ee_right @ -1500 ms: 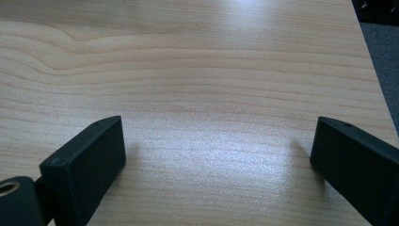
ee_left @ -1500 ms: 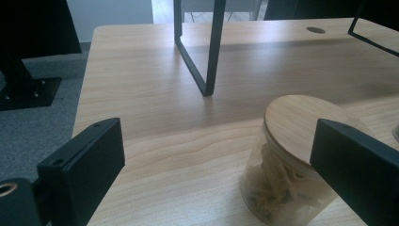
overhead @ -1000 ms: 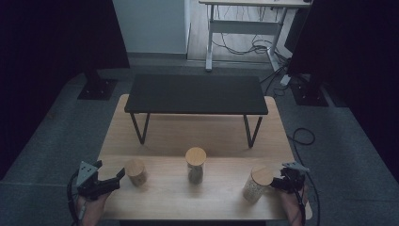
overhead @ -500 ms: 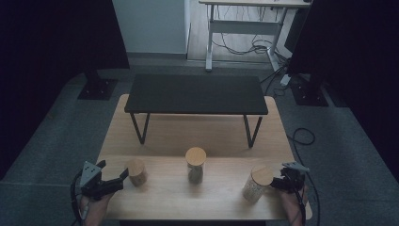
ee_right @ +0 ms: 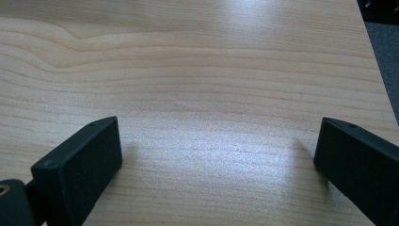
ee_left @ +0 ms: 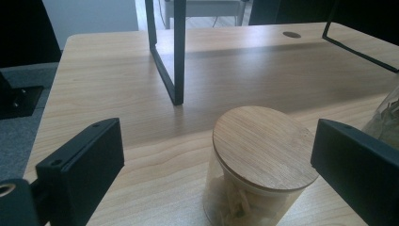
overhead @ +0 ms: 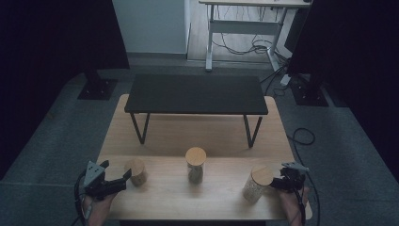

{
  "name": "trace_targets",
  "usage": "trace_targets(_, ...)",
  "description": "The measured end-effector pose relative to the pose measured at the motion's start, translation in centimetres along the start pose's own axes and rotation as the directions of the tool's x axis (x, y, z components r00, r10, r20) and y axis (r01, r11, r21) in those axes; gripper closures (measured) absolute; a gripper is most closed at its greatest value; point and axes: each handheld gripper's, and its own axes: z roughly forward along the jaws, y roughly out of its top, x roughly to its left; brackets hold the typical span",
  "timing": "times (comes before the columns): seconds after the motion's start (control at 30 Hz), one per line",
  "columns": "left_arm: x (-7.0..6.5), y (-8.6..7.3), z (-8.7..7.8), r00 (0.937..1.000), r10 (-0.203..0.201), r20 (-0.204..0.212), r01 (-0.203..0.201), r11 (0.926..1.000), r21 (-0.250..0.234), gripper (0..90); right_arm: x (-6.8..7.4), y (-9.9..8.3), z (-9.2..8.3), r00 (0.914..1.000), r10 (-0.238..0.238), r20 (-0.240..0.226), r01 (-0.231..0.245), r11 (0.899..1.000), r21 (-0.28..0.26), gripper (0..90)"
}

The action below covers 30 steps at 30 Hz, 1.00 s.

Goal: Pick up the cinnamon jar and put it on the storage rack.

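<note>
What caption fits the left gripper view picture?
Open left claw lined up around a wooden-lidded jar on the table.

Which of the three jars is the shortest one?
The left jar, right in front of the left gripper. It sits lower than the middle jar and the right jar, which both stand taller on the table.

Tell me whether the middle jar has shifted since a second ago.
No. The middle jar stands at the same spot in front of the black stand, about midway between its two legs, as in both earlier high views.
</note>
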Motion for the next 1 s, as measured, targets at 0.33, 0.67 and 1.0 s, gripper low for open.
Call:
trace_targets(0.33,-0.5,0.1,0.1,0.9999,0.0,0.011,0.0,1.0,-0.006,2.9,-0.1,0.0,-0.1,1.0,-0.001,0.0,0.001,1.0,-0.003,2.1)
trace_targets(0.67,-1.0,0.2,0.4,0.9997,-0.001,0.023,0.001,1.0,-0.009,2.6,-0.1,0.0,0.0,1.0,-0.001,0.0,0.001,1.0,-0.003,2.1)
trace_targets(1.0,-1.6,0.2,0.9,0.9996,0.002,0.027,-0.002,0.9999,-0.015,2.3,-0.1,0.0,0.0,1.0,-0.001,0.0,0.001,1.0,-0.003,2.0)
